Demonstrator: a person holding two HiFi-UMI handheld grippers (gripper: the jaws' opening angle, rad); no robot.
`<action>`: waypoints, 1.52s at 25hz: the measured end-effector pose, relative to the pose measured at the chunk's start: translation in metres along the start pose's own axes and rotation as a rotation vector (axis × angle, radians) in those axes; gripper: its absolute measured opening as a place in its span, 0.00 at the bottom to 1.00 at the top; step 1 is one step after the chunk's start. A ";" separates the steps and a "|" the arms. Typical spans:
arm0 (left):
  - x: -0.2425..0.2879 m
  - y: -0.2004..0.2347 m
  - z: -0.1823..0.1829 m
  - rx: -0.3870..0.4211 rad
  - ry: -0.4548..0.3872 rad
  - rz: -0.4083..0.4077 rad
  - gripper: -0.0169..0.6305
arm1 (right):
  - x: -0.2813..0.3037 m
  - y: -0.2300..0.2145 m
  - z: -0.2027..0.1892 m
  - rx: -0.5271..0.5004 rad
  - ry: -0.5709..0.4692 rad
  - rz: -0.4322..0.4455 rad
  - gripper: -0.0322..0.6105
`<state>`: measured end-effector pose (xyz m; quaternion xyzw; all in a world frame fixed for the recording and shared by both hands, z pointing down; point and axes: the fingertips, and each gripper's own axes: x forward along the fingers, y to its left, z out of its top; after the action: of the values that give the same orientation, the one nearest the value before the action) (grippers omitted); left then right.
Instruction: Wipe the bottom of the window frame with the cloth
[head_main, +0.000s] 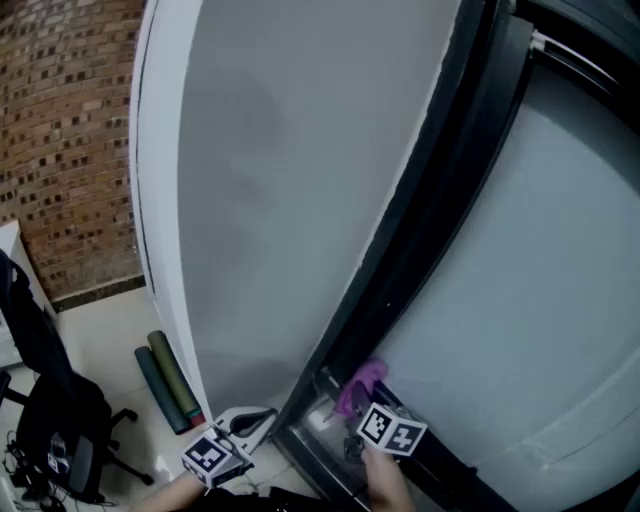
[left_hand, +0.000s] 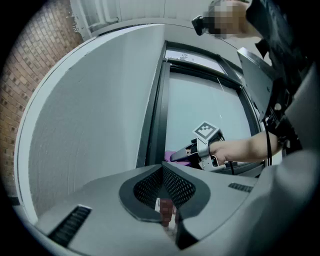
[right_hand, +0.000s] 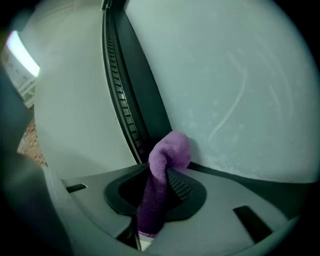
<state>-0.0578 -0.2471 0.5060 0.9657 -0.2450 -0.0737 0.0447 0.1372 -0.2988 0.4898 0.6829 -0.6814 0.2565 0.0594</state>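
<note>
A purple cloth is bunched against the lower corner of the dark window frame, where the glass meets the bottom rail. My right gripper is shut on it. In the right gripper view the cloth stands up between the jaws and its tip touches the frosted glass just above the bottom rail. My left gripper hangs to the left of the frame, near the white wall panel, with its jaws together and nothing in them. The left gripper view shows the right gripper and cloth at the frame's foot.
A white wall panel borders the frame on the left. On the floor below lie two rolled mats, with a black office chair nearby. A brick wall stands behind them. A person's arm holds the right gripper.
</note>
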 end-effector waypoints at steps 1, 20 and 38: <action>-0.001 0.001 0.001 0.002 0.006 -0.001 0.03 | 0.005 0.002 -0.001 0.020 0.023 0.002 0.18; 0.000 0.009 -0.003 0.014 0.038 -0.058 0.03 | 0.046 -0.010 -0.013 0.111 0.153 -0.080 0.18; 0.009 -0.020 -0.009 -0.011 0.029 -0.186 0.03 | -0.007 -0.039 -0.033 0.211 0.092 -0.159 0.18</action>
<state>-0.0388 -0.2332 0.5113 0.9849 -0.1533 -0.0648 0.0466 0.1658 -0.2759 0.5261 0.7248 -0.5910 0.3520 0.0387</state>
